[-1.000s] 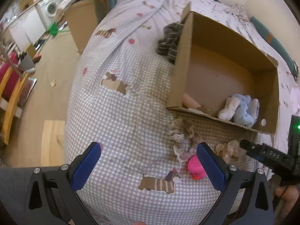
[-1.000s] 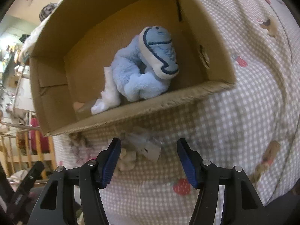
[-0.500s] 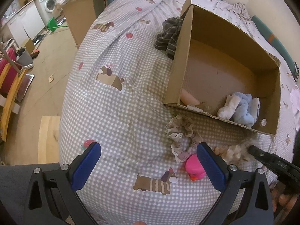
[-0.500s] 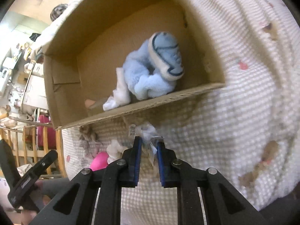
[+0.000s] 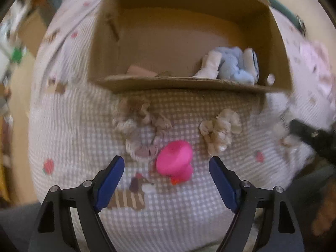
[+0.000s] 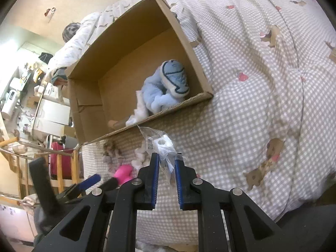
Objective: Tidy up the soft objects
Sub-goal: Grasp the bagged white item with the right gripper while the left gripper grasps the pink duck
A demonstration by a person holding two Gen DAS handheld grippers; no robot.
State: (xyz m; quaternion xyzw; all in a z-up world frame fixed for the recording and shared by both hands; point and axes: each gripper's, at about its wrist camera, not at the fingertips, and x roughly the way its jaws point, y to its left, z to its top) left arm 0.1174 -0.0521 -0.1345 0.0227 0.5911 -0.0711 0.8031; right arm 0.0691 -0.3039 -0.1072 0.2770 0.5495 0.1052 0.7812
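Carrying the plastic bag point(image 6: 162, 147) to the box point(image 6: 184, 42), pink duck point(image 5: 175, 160) next
Our right gripper point(image 6: 166, 168) is clamped on the bag just short of the box's near wall; we need to lift over it and release. Left gripper point(image 5: 167, 173) is spread wide around the duck on the bed, not touching

Support: bed, gingham duvet point(image 5: 69, 126) with dog and strawberry print. Directly on it: cardboard box point(image 5: 100, 48) at 12 o'clock; lace scrunchie point(image 5: 136, 126) centre; pink duck point(image 5: 175, 159) at 6; cream scrunchie point(image 5: 219, 130) at 3.
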